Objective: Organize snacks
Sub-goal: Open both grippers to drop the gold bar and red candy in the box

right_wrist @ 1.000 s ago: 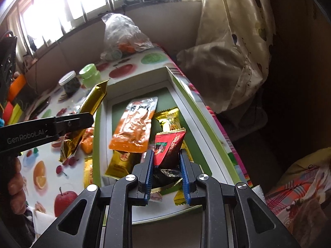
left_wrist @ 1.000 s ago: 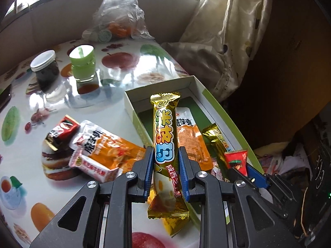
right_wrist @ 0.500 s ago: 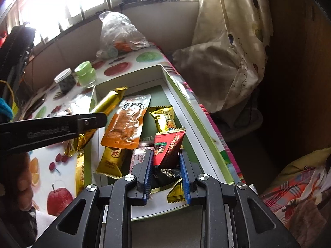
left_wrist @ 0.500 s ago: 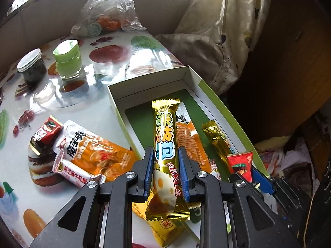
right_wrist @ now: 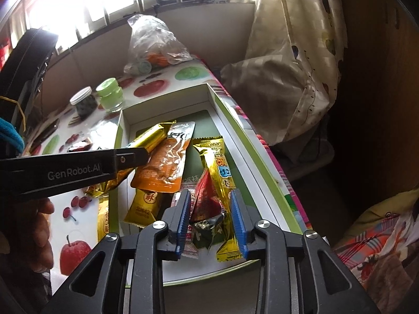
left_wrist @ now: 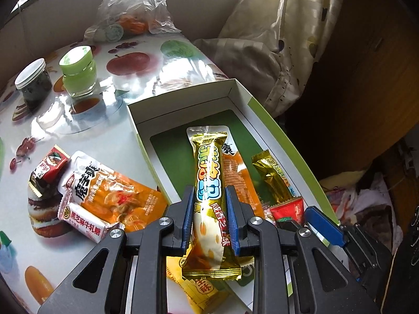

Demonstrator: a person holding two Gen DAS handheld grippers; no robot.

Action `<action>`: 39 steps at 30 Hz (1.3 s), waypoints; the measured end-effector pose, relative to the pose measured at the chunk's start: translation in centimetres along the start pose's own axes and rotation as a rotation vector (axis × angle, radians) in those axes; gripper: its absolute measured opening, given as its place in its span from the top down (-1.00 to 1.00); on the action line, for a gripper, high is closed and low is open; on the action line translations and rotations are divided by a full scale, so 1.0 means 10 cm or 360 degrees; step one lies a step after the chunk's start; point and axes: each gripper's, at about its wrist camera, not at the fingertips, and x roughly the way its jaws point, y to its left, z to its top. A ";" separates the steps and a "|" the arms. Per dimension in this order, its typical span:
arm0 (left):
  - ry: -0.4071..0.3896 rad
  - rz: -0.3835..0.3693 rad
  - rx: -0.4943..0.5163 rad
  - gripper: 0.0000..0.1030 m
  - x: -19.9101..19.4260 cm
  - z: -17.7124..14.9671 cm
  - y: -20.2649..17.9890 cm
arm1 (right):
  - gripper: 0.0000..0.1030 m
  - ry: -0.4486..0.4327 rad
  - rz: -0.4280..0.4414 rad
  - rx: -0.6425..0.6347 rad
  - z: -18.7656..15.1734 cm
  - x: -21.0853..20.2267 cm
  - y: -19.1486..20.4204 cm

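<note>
Clamping the gold snack bar [left_wrist: 210, 180], the left gripper [left_wrist: 208, 216] now holds it over the box [left_wrist: 285, 141] at frame centre; the right gripper [right_wrist: 210, 221] is opening, its pads off the red packet [right_wrist: 207, 198] it pinched a second ago.

The shallow white cardboard box [left_wrist: 183, 96] sits on the fruit-printed table [left_wrist: 86, 136]. Left of it lie an orange foil snack pouch [left_wrist: 117, 196] and a small red-wrapped candy [left_wrist: 51, 163]; behind stand a green-lidded glass jar [left_wrist: 78, 72] and a white-lidded dark jar [left_wrist: 32, 78]. Inside lies a long gold bar wrapper [right_wrist: 218, 167].
</note>
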 end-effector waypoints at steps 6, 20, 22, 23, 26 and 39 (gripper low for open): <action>-0.0023 -0.0028 0.0000 0.29 -0.06 -0.02 0.00 | 0.28 0.0006 -0.0017 0.0002 -0.01 0.00 0.01; -0.0124 0.0006 0.0042 0.25 -0.36 -0.12 0.00 | 0.19 -0.0022 -0.0048 -0.0002 -0.06 -0.13 0.07; -0.0142 0.0003 0.0042 0.24 -0.42 -0.15 0.01 | 0.18 -0.0029 -0.0050 0.0001 -0.06 -0.15 0.09; -0.0154 0.0013 0.0044 0.24 -0.44 -0.16 0.01 | 0.17 -0.0033 -0.0049 0.0003 -0.06 -0.16 0.10; -0.0199 0.0049 0.0069 0.24 -0.54 -0.21 0.00 | 0.15 -0.0048 -0.0042 0.0005 -0.07 -0.20 0.11; -0.0294 0.0123 0.0024 0.24 -0.86 -0.46 0.25 | 0.12 -0.0098 0.0029 0.0016 -0.12 -0.32 0.26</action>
